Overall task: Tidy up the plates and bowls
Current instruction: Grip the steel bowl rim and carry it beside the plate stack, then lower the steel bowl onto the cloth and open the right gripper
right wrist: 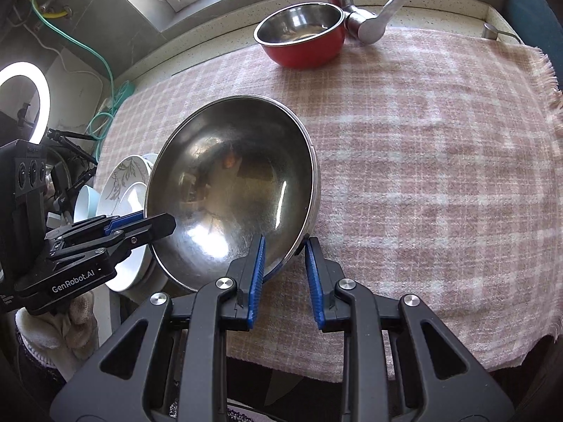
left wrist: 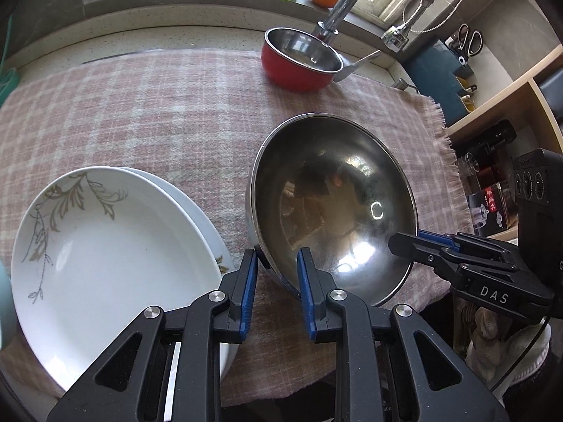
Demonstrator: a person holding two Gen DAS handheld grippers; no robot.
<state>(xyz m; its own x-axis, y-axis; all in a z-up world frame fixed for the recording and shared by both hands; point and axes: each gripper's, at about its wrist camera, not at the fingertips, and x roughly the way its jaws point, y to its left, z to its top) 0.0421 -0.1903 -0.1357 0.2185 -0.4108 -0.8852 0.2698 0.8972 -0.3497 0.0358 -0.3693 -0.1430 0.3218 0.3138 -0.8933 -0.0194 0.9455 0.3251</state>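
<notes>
Both grippers pinch the rim of the large steel bowl [left wrist: 334,207], tilted above the pink plaid cloth [left wrist: 158,112] on the table: left gripper [left wrist: 276,292] at its left rim, right gripper [right wrist: 283,274], marked "DAS", opposite. "GenRobot.AI" marks the left one. White plates [left wrist: 105,256] sit stacked just left; a red bowl [left wrist: 299,59] stands far, seemingly empty.
</notes>
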